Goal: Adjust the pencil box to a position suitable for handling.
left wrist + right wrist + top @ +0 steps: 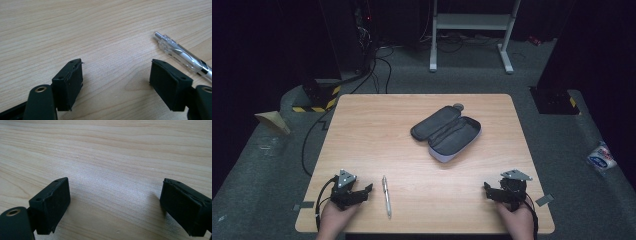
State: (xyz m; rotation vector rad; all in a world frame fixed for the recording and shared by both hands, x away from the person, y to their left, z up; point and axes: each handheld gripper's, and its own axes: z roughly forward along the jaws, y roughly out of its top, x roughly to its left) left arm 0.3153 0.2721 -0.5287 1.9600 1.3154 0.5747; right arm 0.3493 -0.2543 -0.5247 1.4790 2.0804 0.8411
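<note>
Near the front edge of the wooden table [362,125], the left gripper [362,191] rests with jaws apart and nothing between them; a clear pen [386,195] lies just beside it on the wood, lengthwise front to back. At the front right, the right gripper [490,191] sits with jaws spread wide over bare wood. Mid-table, well apart from both, an open dark pencil case [446,132] lies flat.
</note>
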